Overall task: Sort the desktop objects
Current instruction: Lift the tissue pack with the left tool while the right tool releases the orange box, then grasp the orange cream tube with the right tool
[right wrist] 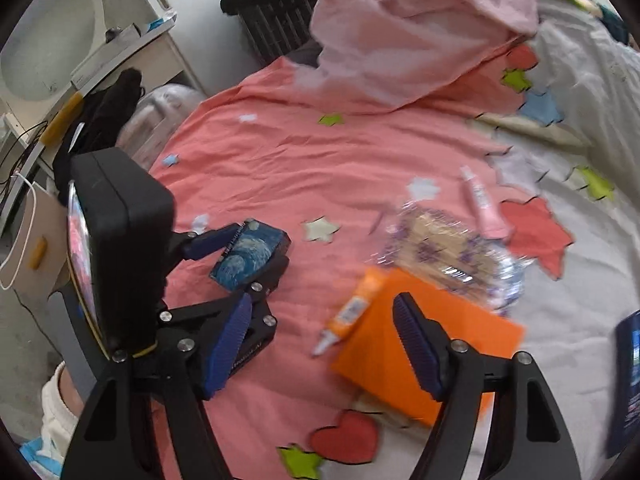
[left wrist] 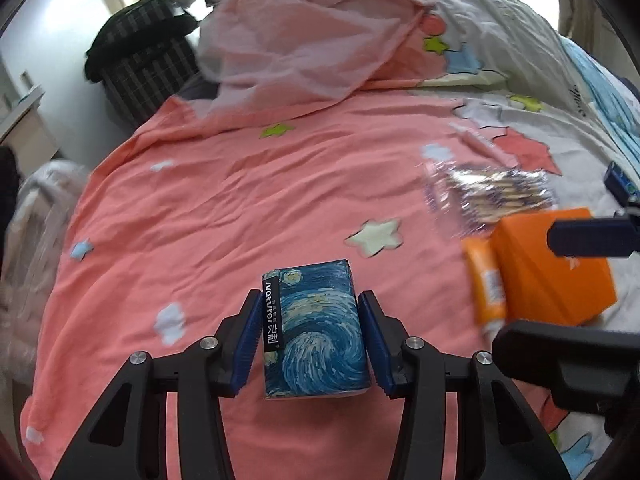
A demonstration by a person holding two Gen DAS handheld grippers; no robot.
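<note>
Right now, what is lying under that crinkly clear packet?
The clear packet lies on the pink bedspread, and its near edge rests on the orange box. Whatever is beneath its middle is hidden.

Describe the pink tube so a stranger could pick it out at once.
Start from the salmon-pink bedspread, then find the crinkly clear packet above the orange box. The pink tube lies just past that packet's far right side, beside a red star print. Unlike the orange tube lying against the box's left edge, it is pale pink and sits apart from the box.
</note>
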